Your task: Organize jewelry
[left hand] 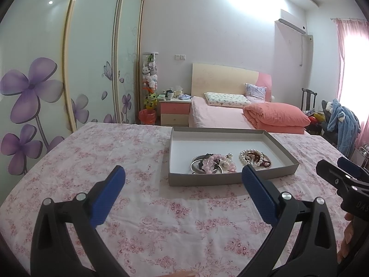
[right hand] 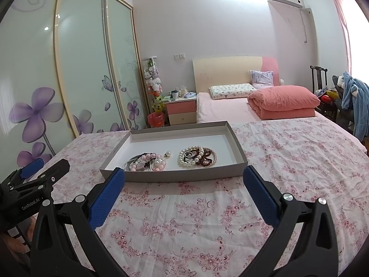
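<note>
Both grippers, left gripper (left hand: pixel 183 180) and right gripper (right hand: pixel 184 180), spread wide, empty. Bead bracelets (right hand: pixel 197 156) in tray (right hand: pixel 175 176): light, limp, probably tangled; pinch one strand.

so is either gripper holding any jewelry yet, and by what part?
Nothing held. Left gripper and right gripper are both open and empty, short of the tray; the jewelry lies inside it.

Grey tray (right hand: pixel 175 178) with white floor, pink-and-white floral cloth (right hand: pixel 288 152), pink beads (right hand: pixel 147 159) — white pearls (right hand: pixel 184 159), blue-padded black claws
</note>
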Tool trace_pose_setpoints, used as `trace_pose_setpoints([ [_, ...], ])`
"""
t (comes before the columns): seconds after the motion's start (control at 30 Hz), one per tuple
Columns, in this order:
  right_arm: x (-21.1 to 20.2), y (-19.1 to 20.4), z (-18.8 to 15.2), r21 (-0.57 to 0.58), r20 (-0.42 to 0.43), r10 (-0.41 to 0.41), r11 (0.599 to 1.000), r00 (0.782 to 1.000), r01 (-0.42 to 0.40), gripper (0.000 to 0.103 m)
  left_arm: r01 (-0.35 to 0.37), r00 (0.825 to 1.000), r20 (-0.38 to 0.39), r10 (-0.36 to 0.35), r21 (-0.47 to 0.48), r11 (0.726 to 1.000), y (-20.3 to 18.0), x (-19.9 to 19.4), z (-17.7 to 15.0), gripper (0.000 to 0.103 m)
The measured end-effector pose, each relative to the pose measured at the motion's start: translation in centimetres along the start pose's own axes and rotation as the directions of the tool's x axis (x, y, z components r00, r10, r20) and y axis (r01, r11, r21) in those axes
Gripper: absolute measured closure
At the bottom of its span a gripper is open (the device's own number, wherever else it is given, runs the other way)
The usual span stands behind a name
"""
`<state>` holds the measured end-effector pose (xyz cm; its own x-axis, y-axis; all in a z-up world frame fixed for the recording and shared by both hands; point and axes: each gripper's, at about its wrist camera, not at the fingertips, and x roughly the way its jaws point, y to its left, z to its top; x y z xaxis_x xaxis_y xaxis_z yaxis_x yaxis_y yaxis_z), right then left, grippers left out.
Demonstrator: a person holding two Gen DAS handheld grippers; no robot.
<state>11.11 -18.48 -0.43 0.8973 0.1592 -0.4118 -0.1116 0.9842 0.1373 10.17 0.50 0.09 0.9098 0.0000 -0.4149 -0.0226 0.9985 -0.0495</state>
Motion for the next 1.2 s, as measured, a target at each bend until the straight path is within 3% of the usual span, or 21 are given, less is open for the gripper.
trace_pose_setpoints([
  [1.2, 0.22, 0.37, -0.37, 0.002, -0.004, 0.004, 1.0, 1.0, -0.004, 0.002, 0.002, 1.0, -0.009, -0.002, 0.002, 1.0, -0.24, 0.23, -0.36, 0.004],
])
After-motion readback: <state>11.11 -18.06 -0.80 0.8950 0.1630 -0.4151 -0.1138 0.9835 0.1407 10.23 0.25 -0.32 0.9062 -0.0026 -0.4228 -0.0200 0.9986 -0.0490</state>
